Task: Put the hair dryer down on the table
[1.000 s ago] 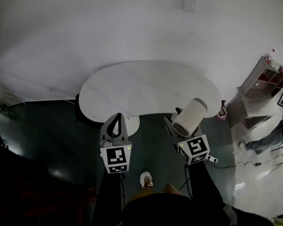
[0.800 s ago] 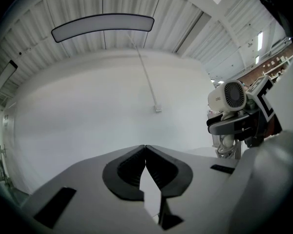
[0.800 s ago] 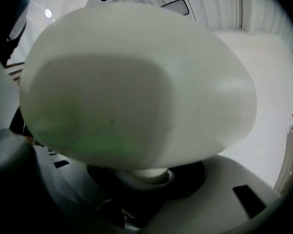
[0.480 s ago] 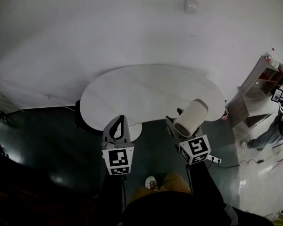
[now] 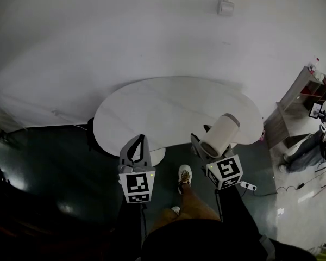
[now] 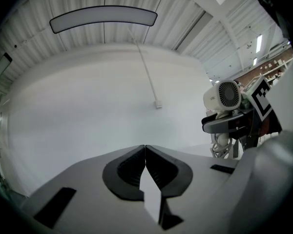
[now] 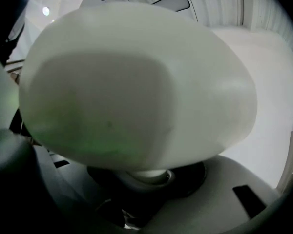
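The hair dryer [image 5: 220, 135] has a cream, barrel-shaped body. My right gripper [image 5: 206, 148] is shut on its handle and holds it in the air at the near right edge of the white kidney-shaped table [image 5: 174, 105]. In the right gripper view the hair dryer body [image 7: 136, 87] fills the frame, with its handle down between the jaws of the right gripper [image 7: 141, 177]. My left gripper [image 5: 136, 145] hovers at the table's near left edge, shut and empty. The left gripper view shows the left gripper [image 6: 145, 162] with its jaws together, and the hair dryer [image 6: 223, 95] off to the right.
A dark floor surrounds the table. The table's white pedestal base [image 5: 155, 154] is near my left gripper. My foot [image 5: 185, 174] is between the grippers. A power strip [image 5: 247, 185] lies on the floor at right. A wooden shelf [image 5: 299, 99] and another person [image 5: 309, 151] are at far right.
I have stepped toward the table; my foot has come forward between the grippers. Both grippers keep their pose, and the hair dryer stays in the right one.
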`<control>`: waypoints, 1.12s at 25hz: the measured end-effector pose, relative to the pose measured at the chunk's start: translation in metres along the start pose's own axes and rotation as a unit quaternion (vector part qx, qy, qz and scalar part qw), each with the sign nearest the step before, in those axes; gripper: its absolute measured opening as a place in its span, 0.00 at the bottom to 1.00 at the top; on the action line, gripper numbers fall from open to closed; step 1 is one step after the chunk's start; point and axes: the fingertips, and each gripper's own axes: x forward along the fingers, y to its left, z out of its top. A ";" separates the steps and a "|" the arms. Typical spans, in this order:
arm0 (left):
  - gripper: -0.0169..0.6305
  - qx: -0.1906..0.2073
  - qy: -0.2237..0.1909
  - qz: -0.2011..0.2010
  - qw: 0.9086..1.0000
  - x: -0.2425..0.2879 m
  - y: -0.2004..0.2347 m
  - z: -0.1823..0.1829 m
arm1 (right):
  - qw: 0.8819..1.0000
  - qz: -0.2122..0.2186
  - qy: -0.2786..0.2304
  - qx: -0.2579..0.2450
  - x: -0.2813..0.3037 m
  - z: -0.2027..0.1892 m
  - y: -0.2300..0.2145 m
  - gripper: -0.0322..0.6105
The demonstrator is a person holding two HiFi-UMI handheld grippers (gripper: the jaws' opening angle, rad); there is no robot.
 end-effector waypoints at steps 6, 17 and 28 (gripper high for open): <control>0.05 -0.001 -0.004 0.010 1.000 0.015 0.016 -0.007 | 1.000 0.020 -0.006 -0.007 0.030 -0.002 0.003 0.40; 0.05 0.011 0.014 -0.015 1.000 0.065 0.023 -0.020 | 0.999 0.038 0.001 0.005 0.088 -0.014 -0.018 0.40; 0.05 0.001 0.027 -0.028 0.999 0.148 0.042 -0.017 | 0.998 0.065 -0.006 0.010 0.172 -0.009 -0.061 0.40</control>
